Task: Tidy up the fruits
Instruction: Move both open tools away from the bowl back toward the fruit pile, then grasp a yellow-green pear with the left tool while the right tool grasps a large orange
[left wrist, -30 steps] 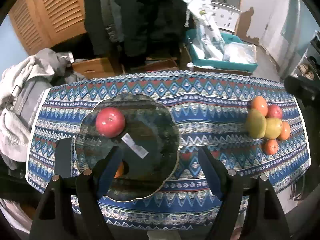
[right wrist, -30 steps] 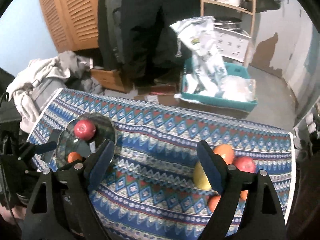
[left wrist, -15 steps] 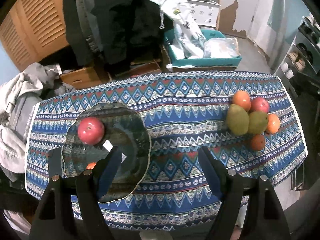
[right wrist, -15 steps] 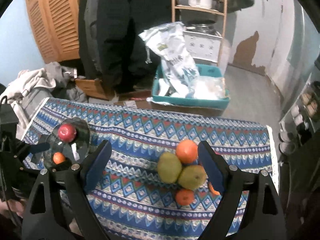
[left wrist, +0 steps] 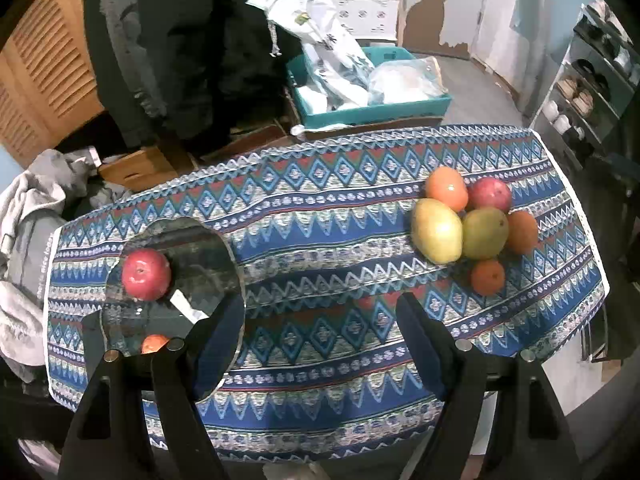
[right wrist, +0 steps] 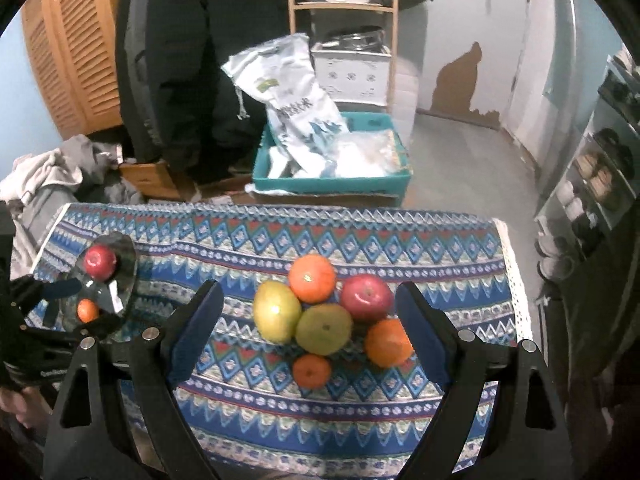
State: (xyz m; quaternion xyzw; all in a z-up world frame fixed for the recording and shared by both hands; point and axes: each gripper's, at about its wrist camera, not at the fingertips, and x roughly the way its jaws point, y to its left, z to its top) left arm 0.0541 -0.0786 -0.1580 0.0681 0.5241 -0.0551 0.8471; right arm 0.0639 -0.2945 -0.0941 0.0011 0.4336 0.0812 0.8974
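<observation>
A glass plate (left wrist: 208, 256) lies at the table's left end with a red apple (left wrist: 146, 274) and a small orange (left wrist: 154, 344) on it. A fruit pile sits at the right: two mangoes (right wrist: 278, 312), oranges (right wrist: 312, 278) and a red apple (right wrist: 366, 298). The pile also shows in the left wrist view (left wrist: 478, 232). My left gripper (left wrist: 320, 344) is open and empty above the table's front middle. My right gripper (right wrist: 308, 328) is open and empty, hovering above the pile with its jaws to either side. The plate (right wrist: 128, 276) shows at far left.
The table wears a blue patterned cloth (left wrist: 320, 216). Behind it stand a teal crate with bags (right wrist: 332, 168), a wooden box (left wrist: 136, 168), a heap of grey clothes (left wrist: 28, 216) and hanging dark coats. Shelves with dishes (right wrist: 592, 184) stand to the right.
Both grippers have swung to the right. The fruit pile has come to the centre of the right wrist view, and the plate has slid to the left in both views. Both stay open.
</observation>
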